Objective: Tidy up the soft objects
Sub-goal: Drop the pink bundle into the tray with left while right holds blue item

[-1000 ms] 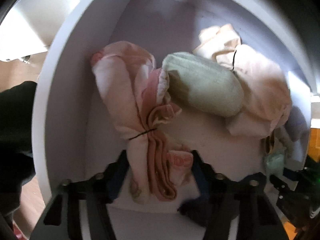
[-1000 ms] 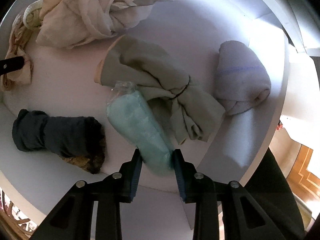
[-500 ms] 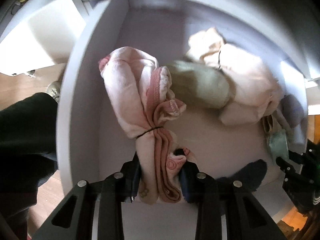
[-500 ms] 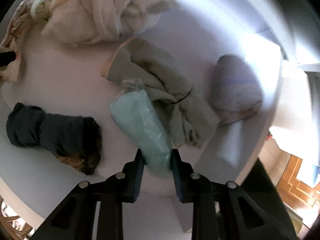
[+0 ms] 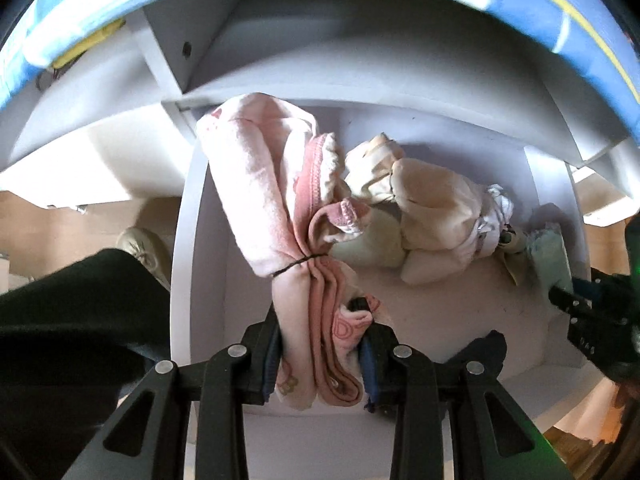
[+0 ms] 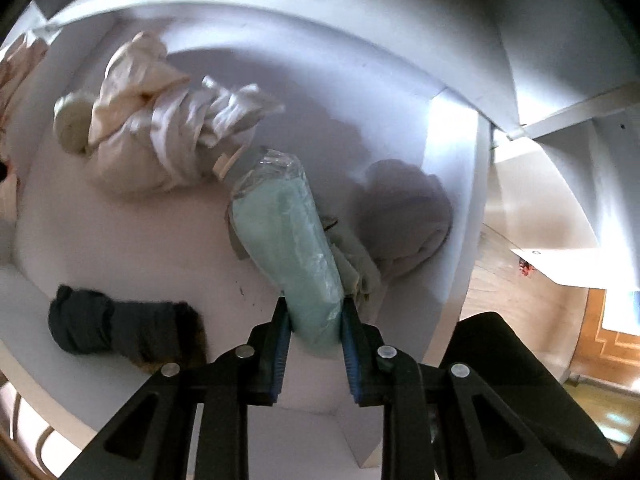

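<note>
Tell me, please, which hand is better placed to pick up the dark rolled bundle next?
Neither is free: the left claw grips the pink bundle, the right claw the mint pack. Once emptied, the right, probably: the dark bundle lies beside it.

A home is indicated, most likely a bedroom or closet corner; a white shelf compartment (image 6: 120, 248) is seen beneath both claws, strewn with bundled soft clothing, a pink tied bundle (image 5: 280, 216) and a cream garment (image 6: 160, 136) among them; wooden flooring (image 6: 520, 292) is glimpsed to the right of the right claw (image 6: 314, 320); a shoe (image 5: 142, 244) is seen on the floor left of the left claw (image 5: 320, 344).
</note>
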The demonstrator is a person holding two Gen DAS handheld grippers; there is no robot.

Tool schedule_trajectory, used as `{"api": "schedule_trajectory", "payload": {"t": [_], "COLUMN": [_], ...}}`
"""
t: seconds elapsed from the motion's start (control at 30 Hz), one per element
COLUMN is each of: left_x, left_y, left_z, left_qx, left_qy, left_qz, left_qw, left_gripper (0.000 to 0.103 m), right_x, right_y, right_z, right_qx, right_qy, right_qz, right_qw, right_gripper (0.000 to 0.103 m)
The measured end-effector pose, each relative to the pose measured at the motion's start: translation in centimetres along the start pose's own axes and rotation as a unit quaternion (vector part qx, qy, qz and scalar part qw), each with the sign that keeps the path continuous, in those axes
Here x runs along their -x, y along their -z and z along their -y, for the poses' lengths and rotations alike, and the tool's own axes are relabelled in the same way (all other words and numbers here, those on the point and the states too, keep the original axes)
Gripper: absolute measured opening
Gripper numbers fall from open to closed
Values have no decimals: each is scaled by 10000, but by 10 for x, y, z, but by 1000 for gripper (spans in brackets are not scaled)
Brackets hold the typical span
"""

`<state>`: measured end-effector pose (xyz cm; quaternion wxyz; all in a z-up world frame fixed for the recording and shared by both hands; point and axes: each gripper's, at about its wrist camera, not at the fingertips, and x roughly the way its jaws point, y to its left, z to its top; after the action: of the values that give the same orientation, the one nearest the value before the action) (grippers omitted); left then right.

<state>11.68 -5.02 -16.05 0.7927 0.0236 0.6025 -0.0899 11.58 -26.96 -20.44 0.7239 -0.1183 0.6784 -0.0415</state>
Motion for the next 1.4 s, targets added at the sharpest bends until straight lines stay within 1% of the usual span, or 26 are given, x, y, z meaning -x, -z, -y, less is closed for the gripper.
{"api": "schedule_trajectory", "payload": {"t": [0.03,0.13,0.33,0.47,0.53,0.63,0.77,1.03,1.17,1.4], "left_x": [-4,-1,10,28,38,48,65,90,100,122], "left_y": [-1,-1,-5,-4,-4,-4,-1,15,26,45], "left_z": [-7,0,11,20,27,35,39,40,42,48], "left_qx": [-25,-88,-277,-542,-738,-990,-1136,-1327,-1402,-1589], "left_qy": [15,27,52,100,101,124,211,469,598,728], "left_qz": [30,135,456,683,826,930,946,692,632,710], "left_qw": [10000,9999,9986,9961,9938,9907,9888,9876,9863,9820], "left_gripper": [33,33,33,33,33,33,33,33,33,33], "right_x": [2,8,1,10,12,12,14,14,15,16], "right_y": [0,-1,4,-5,-6,-6,-6,-5,-6,-6], "right_z": [1,3,11,19,20,22,22,24,24,27], "right_qx": [-55,-172,-225,-253,-289,-325,-321,-341,-336,-366], "right_qy": [-43,-123,-169,-193,-212,-235,-252,-268,-284,-301], "right_qz": [33,52,57,81,94,93,108,90,95,79], "right_qw": [10000,9998,9996,9995,9993,9992,9991,9990,9990,9988], "right_gripper": [23,23,23,23,23,23,23,23,23,23]}}
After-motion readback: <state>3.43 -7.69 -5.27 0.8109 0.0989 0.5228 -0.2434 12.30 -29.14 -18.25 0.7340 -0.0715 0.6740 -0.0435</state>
